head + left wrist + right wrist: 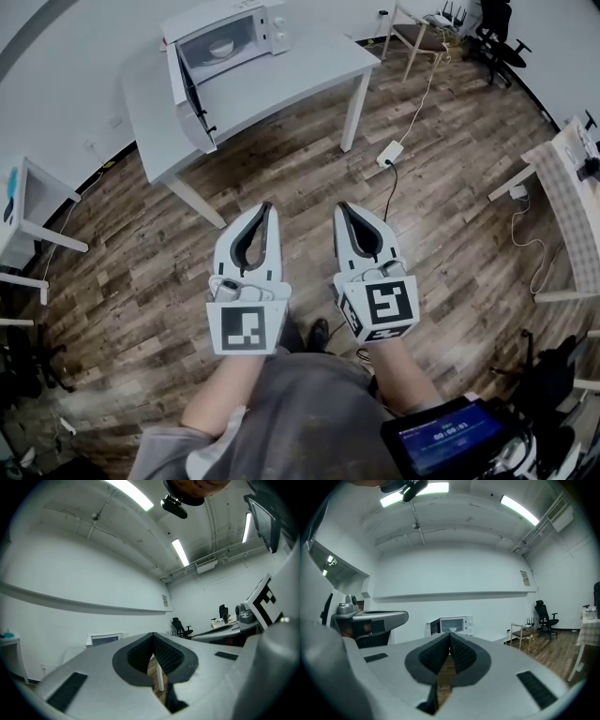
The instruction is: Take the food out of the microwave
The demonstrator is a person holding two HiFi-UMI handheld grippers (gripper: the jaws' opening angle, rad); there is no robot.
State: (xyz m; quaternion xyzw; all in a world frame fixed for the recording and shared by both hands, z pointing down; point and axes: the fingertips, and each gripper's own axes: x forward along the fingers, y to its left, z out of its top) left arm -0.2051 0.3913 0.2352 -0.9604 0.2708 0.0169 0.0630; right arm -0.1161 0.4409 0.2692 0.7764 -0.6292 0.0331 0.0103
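Note:
A white microwave (230,37) stands on a white table (309,70) across the room, its door (192,98) swung open to the left. Inside it sits a pale bowl (222,47) of food, also visible through the open front in the right gripper view as a bowl (453,628) in the microwave (452,624). My left gripper (265,208) and right gripper (343,208) are held side by side over the wooden floor, well short of the table, both pointing towards it. Both are shut with nothing between the pads (161,656) (461,656).
A wooden chair (417,37) stands right of the table, with a power strip (390,152) and cable on the floor near the table leg. A table with a checked cloth (577,192) is at the right, a white shelf (23,220) at the left. Office chairs (543,616) stand far right.

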